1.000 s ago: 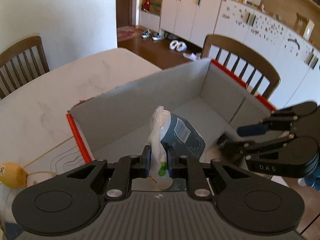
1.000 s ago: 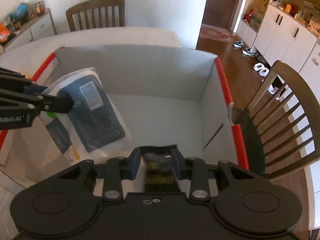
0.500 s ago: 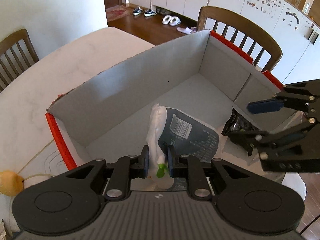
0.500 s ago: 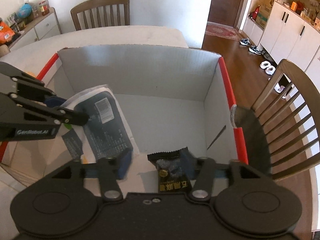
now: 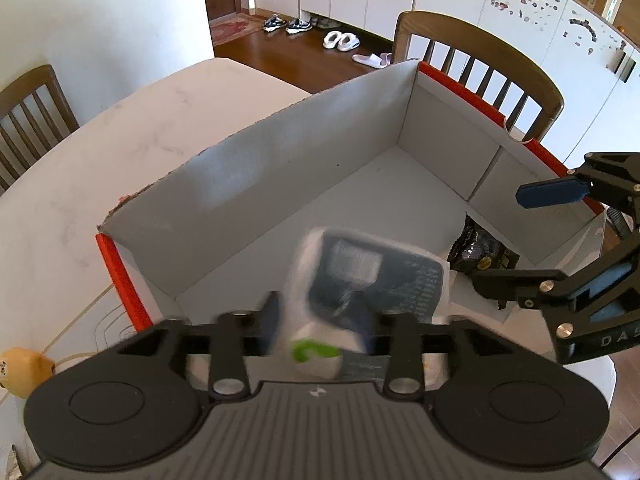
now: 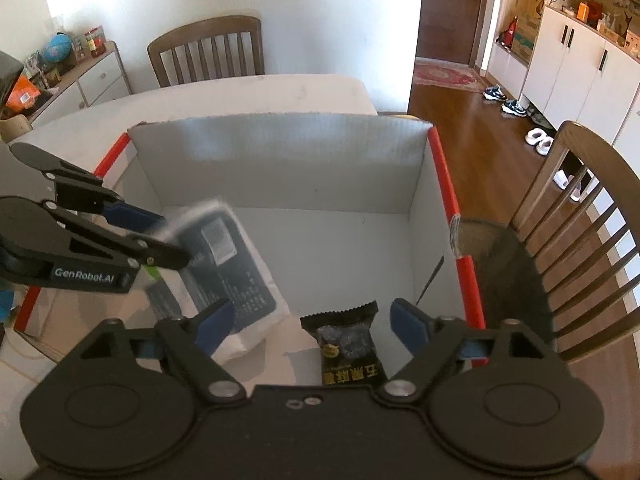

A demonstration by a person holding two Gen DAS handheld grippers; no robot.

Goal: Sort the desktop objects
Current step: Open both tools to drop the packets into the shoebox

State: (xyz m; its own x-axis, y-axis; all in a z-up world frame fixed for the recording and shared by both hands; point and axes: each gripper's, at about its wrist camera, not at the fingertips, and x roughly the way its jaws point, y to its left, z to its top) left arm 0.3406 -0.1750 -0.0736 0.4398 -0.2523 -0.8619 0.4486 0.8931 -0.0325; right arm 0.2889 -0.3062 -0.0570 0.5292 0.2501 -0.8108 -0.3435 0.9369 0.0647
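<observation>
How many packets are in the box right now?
2. The white-and-dark pouch is at the box's left side, between the left gripper's fingers; the black snack packet lies on the floor near the right gripper.

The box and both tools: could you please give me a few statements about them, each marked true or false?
1. The black packet lies inside the box. True.
2. The right tool is shut on the black packet. False: it is open, the packet lying free between its fingers.
3. The left tool is open, the white pouch blurred between its fingers. True.
4. The box stands on a chair. False: it stands on the table.
</observation>
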